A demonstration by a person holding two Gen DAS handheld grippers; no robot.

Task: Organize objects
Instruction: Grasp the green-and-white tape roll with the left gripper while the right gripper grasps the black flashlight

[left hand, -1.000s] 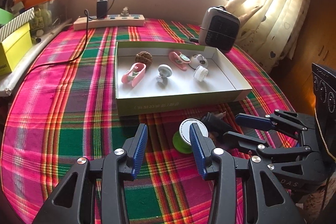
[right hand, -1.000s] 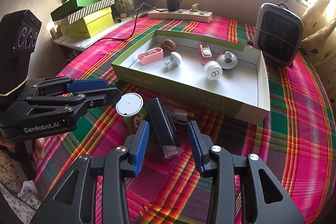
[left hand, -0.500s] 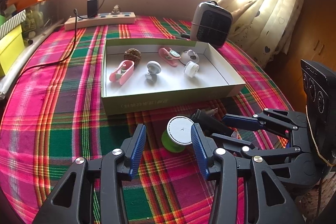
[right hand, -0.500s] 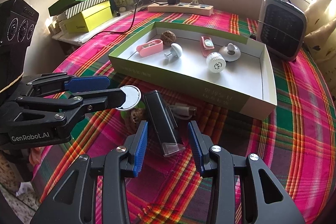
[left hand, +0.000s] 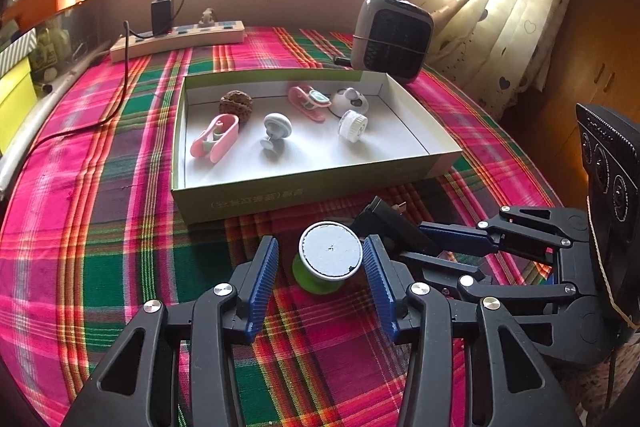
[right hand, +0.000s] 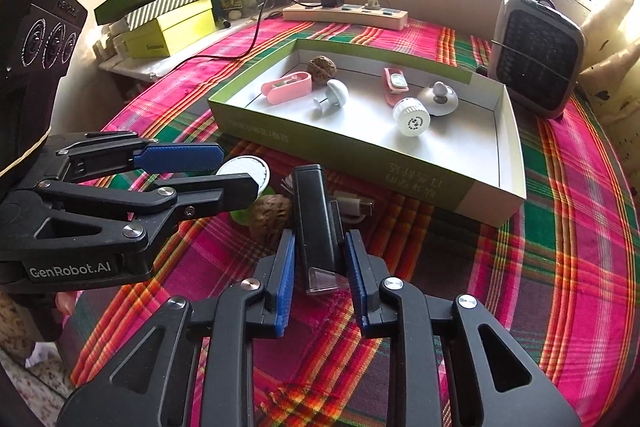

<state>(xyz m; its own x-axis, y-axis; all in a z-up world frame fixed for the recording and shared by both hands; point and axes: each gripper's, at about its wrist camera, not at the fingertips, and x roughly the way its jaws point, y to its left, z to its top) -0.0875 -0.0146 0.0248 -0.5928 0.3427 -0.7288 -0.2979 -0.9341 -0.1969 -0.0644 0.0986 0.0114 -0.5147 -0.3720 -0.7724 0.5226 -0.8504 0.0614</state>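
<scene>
Sorting is partway done, judging by the layout: the shallow green box (left hand: pixel 304 195) on the plaid tablecloth (left hand: pixel 100 227) already holds six small items, among them a pink clip (left hand: pixel 214 141), a walnut (left hand: pixel 236 103) and a white round cap (left hand: pixel 352 125). At least four things remain on the cloth in front of the box: a green spool with a white top (left hand: pixel 330 255), a black rectangular device (right hand: pixel 314 223), a second walnut (right hand: pixel 270 217) and what looks like a USB plug (right hand: pixel 354 207). The right gripper (right hand: pixel 320 267) has just been closing, and its blue pads now sit against both sides of the black device, near its clear end; grip judged made, lift not yet begun. The left gripper (left hand: pixel 320 271) is spread, the spool between its jaws, one pad at the rim of the white top and the other clear of it, so nothing is held there. Hard to read: the second walnut is hidden in the left wrist view; the black device's far end is partly masked by the fingers in that view; the plug's cable, if any, cannot be traced. Print on the box wall is illegible.
</scene>
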